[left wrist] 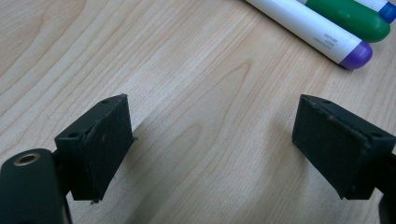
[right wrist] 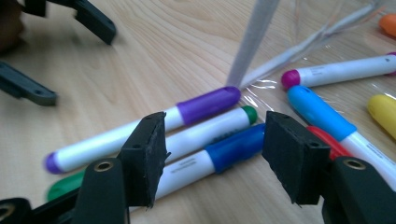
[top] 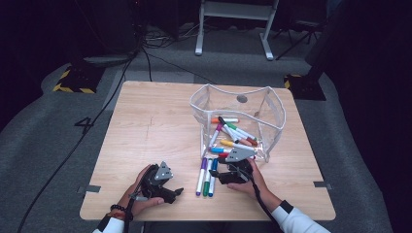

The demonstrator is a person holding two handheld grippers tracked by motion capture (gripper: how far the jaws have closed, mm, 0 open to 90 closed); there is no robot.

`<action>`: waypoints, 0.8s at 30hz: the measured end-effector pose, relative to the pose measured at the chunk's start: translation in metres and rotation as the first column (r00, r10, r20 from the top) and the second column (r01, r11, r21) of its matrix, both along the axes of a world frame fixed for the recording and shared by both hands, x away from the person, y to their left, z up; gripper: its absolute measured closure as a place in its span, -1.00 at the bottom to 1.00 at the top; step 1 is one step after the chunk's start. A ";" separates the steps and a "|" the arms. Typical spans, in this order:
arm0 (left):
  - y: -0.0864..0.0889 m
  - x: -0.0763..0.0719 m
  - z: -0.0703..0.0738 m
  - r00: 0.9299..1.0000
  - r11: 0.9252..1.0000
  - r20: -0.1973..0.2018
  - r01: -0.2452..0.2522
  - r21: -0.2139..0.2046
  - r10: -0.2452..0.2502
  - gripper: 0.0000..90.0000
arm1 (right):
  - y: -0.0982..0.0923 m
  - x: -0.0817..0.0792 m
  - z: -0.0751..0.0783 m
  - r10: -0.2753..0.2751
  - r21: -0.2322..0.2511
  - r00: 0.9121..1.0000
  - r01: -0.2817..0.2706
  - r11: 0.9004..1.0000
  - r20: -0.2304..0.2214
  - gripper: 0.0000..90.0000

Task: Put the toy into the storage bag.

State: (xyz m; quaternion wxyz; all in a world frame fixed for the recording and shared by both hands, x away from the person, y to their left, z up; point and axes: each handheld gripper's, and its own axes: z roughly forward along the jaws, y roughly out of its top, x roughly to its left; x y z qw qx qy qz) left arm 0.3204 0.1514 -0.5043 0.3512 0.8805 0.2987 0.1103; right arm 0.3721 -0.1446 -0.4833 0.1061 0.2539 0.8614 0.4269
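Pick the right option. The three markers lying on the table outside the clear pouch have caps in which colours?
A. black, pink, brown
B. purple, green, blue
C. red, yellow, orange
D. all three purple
B: in the high view the purple marker, green marker and blue marker lie side by side on the table in front of the clear pouch, just by the right gripper.
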 end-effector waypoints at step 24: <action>0.000 0.000 0.000 1.000 1.000 0.000 0.000 -0.003 0.000 -0.72 | -0.042 0.014 -0.013 -0.005 -0.110 1.000 0.002 0.994 -0.024 0.37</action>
